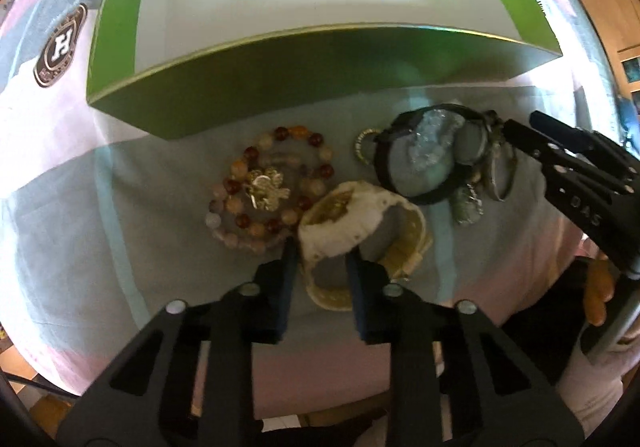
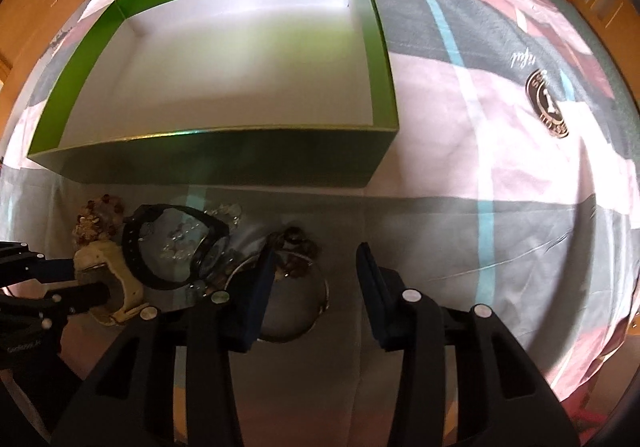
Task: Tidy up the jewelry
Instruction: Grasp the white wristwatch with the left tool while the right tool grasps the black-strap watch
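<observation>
The left claw (image 1: 322, 253) sits nearest, its two pads apart and straddling the band of a white watch (image 1: 352, 223) that lies on the patchwork bedcover (image 1: 80, 207); the pads flank the strap, and whether they touch it cannot be told. Just left of the watch, touching it, is a beaded bracelet (image 1: 266, 183) of amber and red beads with a gold charm at its centre. To the right, a black watch (image 1: 424, 159) lies over a clear crystal bracelet (image 1: 434, 139), with a small gold ring (image 1: 362, 147) beside it and more silvery pieces bunched further right. The right claw (image 2: 316, 259) stands with its pads wide apart over a thin metal bangle (image 2: 320, 287) and a cluster of dark beads (image 2: 296, 243), holding nothing. Beyond the jewelry stands the green box (image 2: 224, 155), open-topped, its white interior holding no jewelry; all pieces lie outside its near wall.
</observation>
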### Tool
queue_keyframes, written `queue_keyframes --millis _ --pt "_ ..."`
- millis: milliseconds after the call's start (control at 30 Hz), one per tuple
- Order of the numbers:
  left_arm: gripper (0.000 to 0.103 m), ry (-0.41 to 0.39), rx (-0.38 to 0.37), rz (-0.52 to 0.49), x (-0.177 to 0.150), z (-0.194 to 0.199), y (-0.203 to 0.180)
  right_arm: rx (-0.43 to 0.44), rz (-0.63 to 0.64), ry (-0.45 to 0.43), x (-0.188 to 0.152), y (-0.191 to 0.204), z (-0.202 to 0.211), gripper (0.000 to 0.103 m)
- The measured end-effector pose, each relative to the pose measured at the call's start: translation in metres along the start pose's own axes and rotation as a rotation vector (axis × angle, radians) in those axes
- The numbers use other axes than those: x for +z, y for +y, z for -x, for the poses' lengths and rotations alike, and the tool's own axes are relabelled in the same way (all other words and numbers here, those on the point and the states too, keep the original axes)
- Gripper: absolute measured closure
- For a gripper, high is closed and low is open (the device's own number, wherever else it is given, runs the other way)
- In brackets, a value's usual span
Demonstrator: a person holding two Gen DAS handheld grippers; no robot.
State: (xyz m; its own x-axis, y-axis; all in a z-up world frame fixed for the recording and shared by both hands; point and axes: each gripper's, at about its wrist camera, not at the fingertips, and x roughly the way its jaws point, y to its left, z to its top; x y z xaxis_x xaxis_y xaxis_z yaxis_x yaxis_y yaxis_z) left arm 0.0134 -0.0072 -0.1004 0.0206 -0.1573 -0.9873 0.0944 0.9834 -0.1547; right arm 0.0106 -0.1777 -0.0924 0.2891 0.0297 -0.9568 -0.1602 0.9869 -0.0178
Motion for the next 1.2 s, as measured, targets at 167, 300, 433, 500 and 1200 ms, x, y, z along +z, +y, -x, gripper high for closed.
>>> queue_keyframes --millis 167,300,433,500,1200 --pt "0.09 -0.016 0.003 0.035 -0.001 -0.001 0.003 -0.022 -0.02 0.01 0.009 -0.014 0.0 0.062" --pt "0.093 -0.068 -0.031 0.108 -0.004 0.017 0.022 -0.003 -0.088 0.031 0.009 -0.032 -0.004 0.062" --pt "0.09 -0.047 -0.039 0.114 -0.005 0.014 0.024 0.21 -0.12 0.015 0.011 -0.031 0.001 0.062" --pt "0.089 -0.034 -0.032 0.094 0.0 0.003 0.017 0.258 -0.12 -0.009 0.015 -0.024 0.004 0.062" --pt "0.093 -0.044 -0.038 0.105 -0.003 -0.01 0.023 0.215 -0.01 -0.021 0.049 0.017 -0.023 0.092"
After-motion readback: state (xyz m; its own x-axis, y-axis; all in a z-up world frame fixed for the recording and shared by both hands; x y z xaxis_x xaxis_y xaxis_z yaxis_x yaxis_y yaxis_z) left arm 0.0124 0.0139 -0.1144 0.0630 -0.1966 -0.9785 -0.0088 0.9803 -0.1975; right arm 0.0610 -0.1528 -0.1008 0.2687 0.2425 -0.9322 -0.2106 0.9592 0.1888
